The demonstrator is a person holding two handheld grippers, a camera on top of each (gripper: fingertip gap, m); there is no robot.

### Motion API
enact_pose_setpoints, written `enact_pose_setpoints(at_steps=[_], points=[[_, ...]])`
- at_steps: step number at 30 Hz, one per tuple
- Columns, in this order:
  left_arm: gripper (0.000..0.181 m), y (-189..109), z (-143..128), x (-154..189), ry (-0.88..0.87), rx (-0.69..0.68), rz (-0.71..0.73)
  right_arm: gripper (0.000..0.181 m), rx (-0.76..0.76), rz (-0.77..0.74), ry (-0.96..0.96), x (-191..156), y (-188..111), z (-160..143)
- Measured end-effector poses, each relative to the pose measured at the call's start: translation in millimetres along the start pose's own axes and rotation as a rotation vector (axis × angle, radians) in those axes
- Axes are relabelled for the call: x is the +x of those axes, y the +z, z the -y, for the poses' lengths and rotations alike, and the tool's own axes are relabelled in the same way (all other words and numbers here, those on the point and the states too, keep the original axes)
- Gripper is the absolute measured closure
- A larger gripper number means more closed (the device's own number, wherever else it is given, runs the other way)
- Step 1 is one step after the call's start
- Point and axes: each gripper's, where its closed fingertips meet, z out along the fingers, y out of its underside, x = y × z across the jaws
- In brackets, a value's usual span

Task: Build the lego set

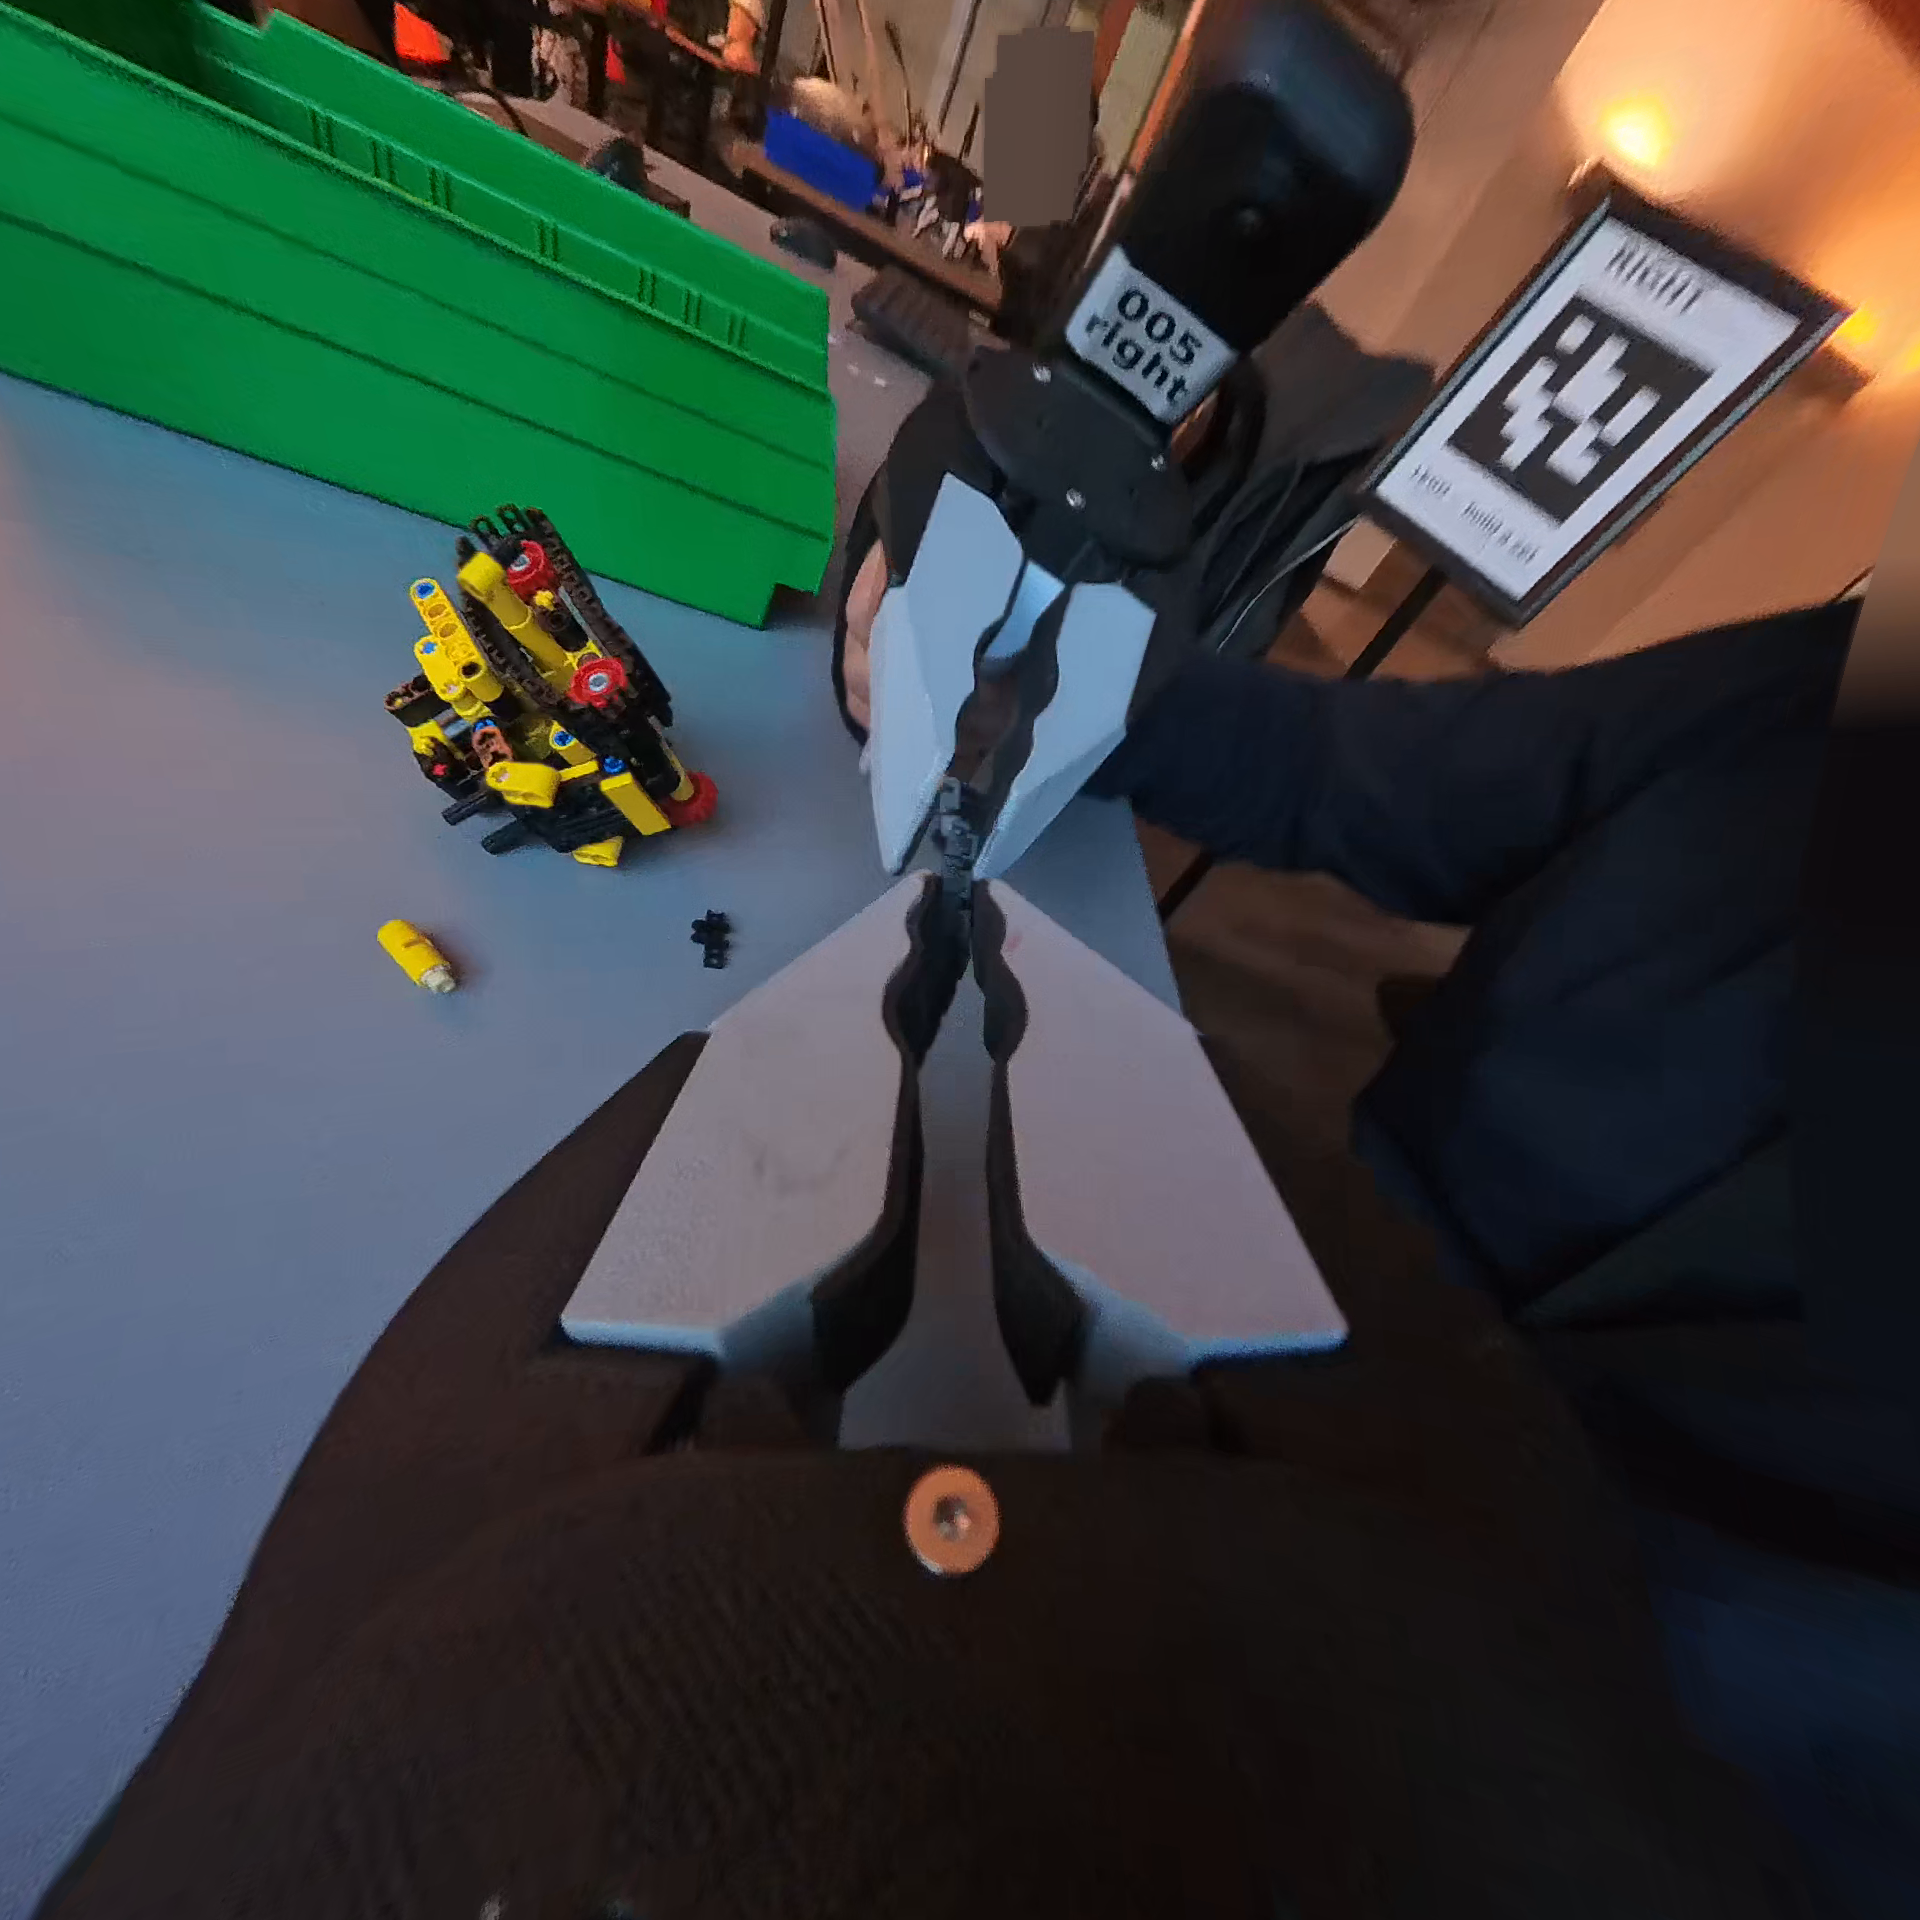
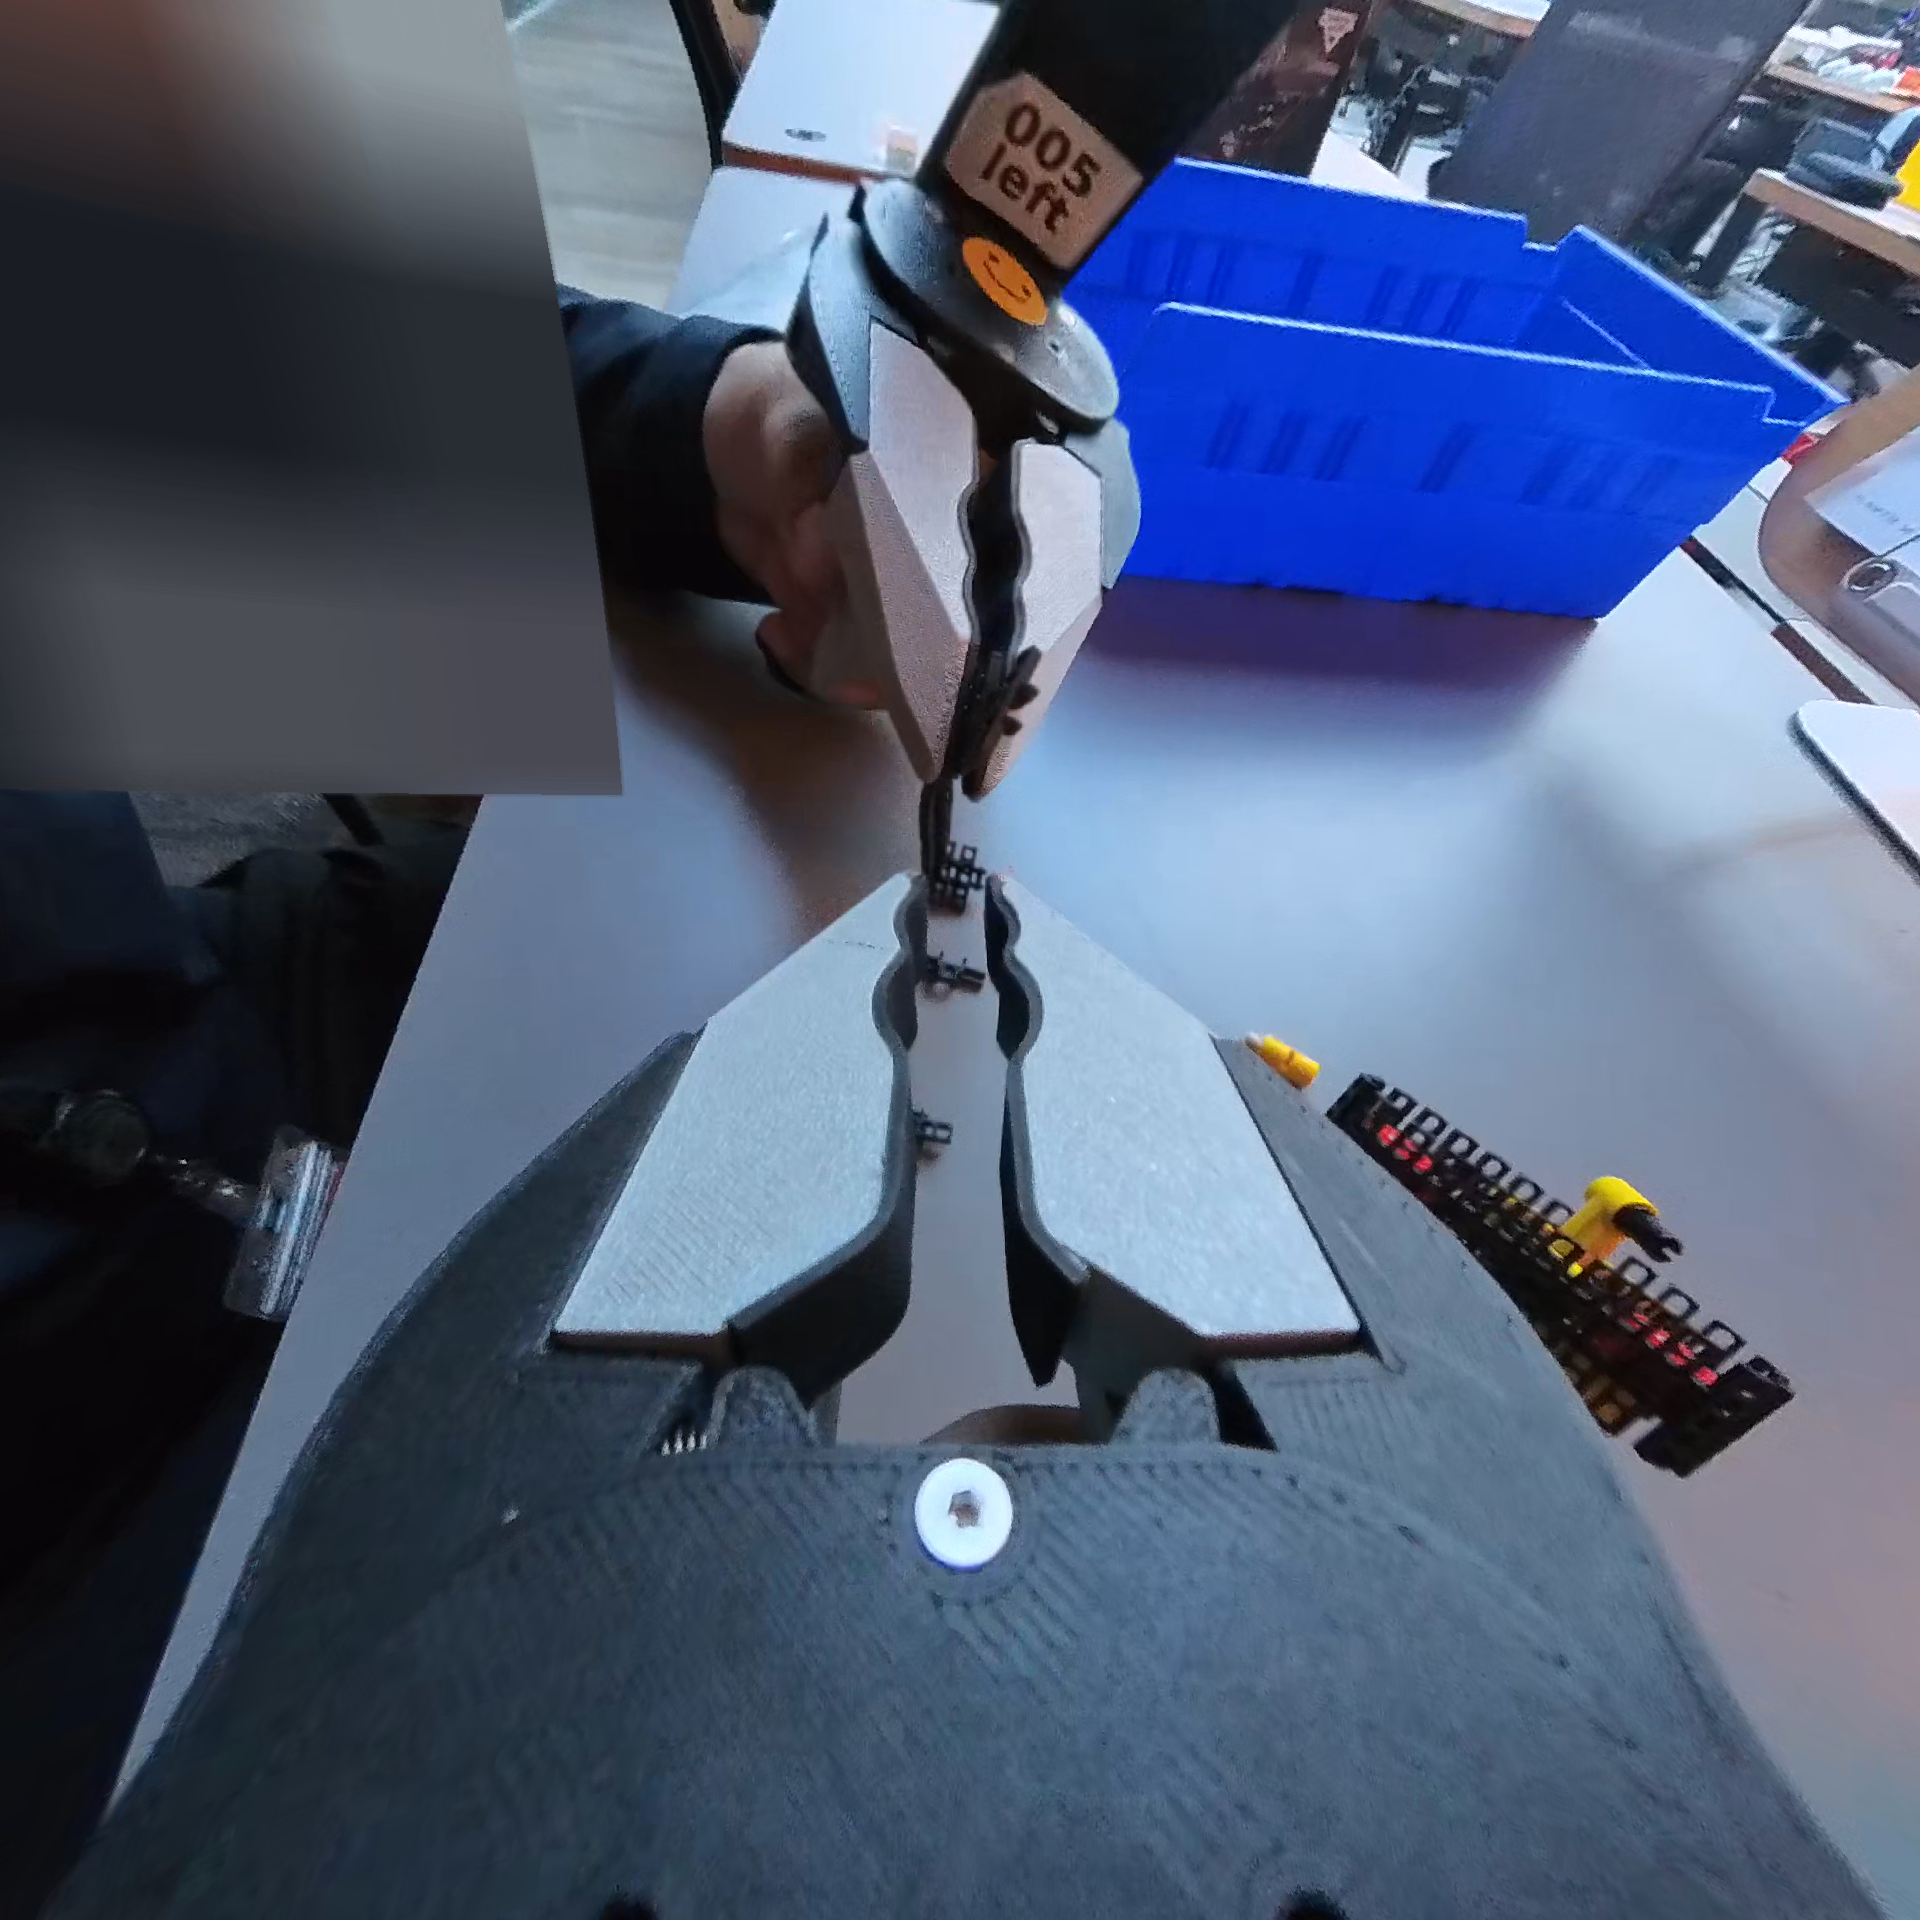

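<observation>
Meeting tip to tip above the table, the left gripper and right gripper each pinched, nearly closed, one end of a black chain. A yellow-black model stood near a green bin.

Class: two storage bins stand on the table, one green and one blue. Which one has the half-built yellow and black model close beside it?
The green bin. The model stands just in front of its corner; the blue bin has only bare table before it.
</observation>
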Motion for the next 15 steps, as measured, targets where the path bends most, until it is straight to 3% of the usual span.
enact_pose_setpoints(at_steps=[5,13,15], points=[[0.179,0.0,-1.1,-3.4,-0.034,-0.006,0.011,0.171,0.059,0.001,0.059,4.9,-4.3,9.7],[0.179,7.4,-12.9,1.2,0.026,-0.082,0.019,0.17,0.122,0.128,0.178,-4.0,-2.5,18.0],[0.18,8.8,-15.7,1.7,0.036,-0.099,0.021,0.179,0.114,0.144,0.18,-6.6,-0.8,16.4]])
